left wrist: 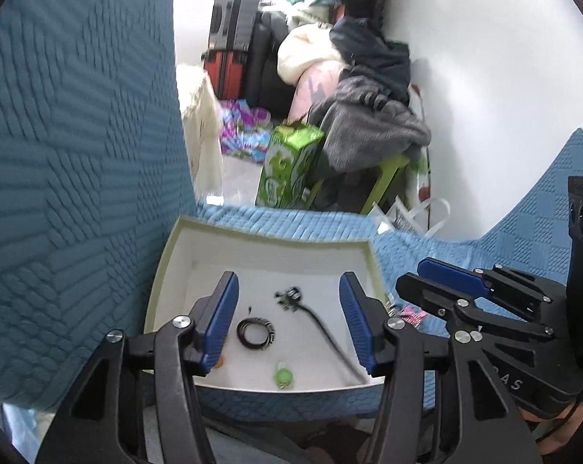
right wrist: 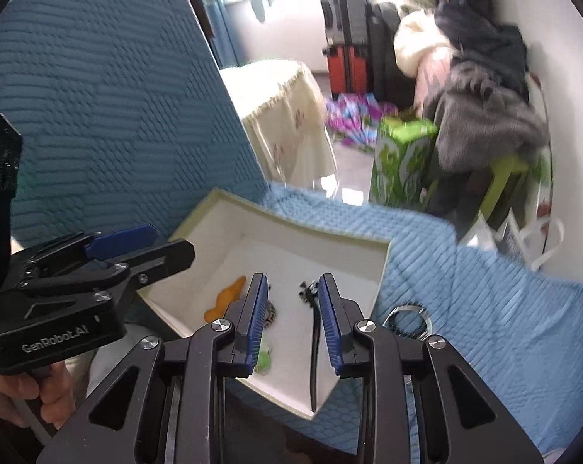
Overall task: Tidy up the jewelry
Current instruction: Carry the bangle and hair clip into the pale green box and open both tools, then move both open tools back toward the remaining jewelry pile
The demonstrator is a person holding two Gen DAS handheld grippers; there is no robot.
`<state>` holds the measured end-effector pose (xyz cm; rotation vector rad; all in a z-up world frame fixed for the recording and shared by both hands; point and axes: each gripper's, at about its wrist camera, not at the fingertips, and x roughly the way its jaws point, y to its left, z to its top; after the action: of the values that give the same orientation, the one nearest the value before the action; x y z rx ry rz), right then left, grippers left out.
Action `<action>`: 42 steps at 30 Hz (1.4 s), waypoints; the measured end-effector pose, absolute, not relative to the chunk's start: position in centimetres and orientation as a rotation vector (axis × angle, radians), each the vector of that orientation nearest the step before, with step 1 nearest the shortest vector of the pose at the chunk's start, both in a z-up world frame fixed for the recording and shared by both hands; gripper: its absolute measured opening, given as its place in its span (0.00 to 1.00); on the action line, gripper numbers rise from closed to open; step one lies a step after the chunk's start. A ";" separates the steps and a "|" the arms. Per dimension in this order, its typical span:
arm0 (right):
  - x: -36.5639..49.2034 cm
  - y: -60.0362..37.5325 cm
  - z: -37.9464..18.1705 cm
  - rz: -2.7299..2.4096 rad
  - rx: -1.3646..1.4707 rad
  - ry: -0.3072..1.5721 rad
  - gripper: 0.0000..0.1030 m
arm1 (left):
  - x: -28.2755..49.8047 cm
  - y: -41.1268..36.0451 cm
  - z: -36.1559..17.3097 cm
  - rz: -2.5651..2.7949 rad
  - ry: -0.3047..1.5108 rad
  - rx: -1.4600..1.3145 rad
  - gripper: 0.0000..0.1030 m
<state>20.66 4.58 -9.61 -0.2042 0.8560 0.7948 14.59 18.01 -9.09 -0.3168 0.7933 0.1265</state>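
A white box with a pale green rim (left wrist: 167,259) (right wrist: 198,218) sits on a light blue quilted cover. In it lie a black cord necklace with a dark pendant (left wrist: 289,295) (right wrist: 306,290), a black coiled bangle (left wrist: 255,332) (right wrist: 271,314), a small green piece (left wrist: 283,377) (right wrist: 264,359) and an orange piece (right wrist: 228,297). My left gripper (left wrist: 288,279) (right wrist: 173,240) hangs open above the box, nothing between its fingers. My right gripper (right wrist: 293,282) (left wrist: 412,273) is open over the box's right half. The cord shows in its gap, but the pads do not press on it.
On the cover right of the box lie a metal ring (right wrist: 409,319) and a small pink item (left wrist: 411,315). A dark blue quilted backrest (left wrist: 79,135) rises at the left. Beyond the cover's edge stand a green carton (left wrist: 289,166), suitcases (left wrist: 229,50) and piled clothes (left wrist: 368,89).
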 end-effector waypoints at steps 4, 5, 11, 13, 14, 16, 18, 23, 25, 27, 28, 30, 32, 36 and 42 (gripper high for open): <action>20.0 2.9 -6.7 0.805 -0.176 0.788 0.25 | 13.8 16.8 -6.7 0.124 0.737 -0.305 0.53; 19.8 2.4 -6.1 0.805 -0.172 0.773 0.25 | 13.7 16.5 -6.3 0.122 0.724 -0.302 0.53; 19.1 -0.4 -3.9 0.795 -0.157 0.695 0.25 | 12.4 14.4 -4.2 0.109 0.636 -0.295 0.53; 19.1 -1.5 -3.5 0.787 -0.153 0.675 0.25 | 12.3 13.8 -4.0 0.096 0.619 -0.309 0.53; 19.1 -2.0 -3.3 0.783 -0.149 0.662 0.25 | 12.2 13.5 -3.9 0.091 0.613 -0.315 0.53; 19.1 -3.1 -3.1 0.772 -0.149 0.637 0.25 | 12.4 12.7 -4.0 0.089 0.599 -0.317 0.53; 19.0 -4.1 -3.1 0.758 -0.146 0.622 0.25 | 12.4 12.0 -4.2 0.077 0.592 -0.325 0.53; 19.2 -7.2 -3.9 0.718 -0.121 0.609 0.25 | 12.7 9.9 -5.4 0.048 0.601 -0.330 0.53; 19.5 -8.5 -4.6 0.692 -0.112 0.617 0.25 | 13.0 9.1 -6.1 0.030 0.618 -0.336 0.53; 19.9 -9.9 -5.6 0.665 -0.111 0.627 0.25 | 13.5 8.1 -7.2 0.013 0.641 -0.342 0.53; 20.0 -10.5 -6.2 0.656 -0.108 0.635 0.25 | 13.6 7.7 -7.6 0.008 0.650 -0.342 0.53; 20.3 -11.6 -7.5 0.642 -0.104 0.653 0.25 | 14.0 6.6 -8.7 -0.010 0.673 -0.342 0.52; 20.4 -12.5 -8.8 0.631 -0.105 0.669 0.25 | 14.4 5.6 -9.6 -0.028 0.696 -0.344 0.51; 20.8 -13.9 -11.9 0.624 -0.101 0.709 0.25 | 15.0 3.6 -11.8 -0.061 0.734 -0.344 0.47; 22.0 -15.6 -17.3 0.626 -0.081 0.795 0.25 | 16.3 0.3 -16.5 -0.122 0.850 -0.308 0.46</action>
<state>21.97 -15.60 -17.29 -0.0808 0.7954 0.6257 16.30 0.27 -16.52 -0.3085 0.8503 -0.1223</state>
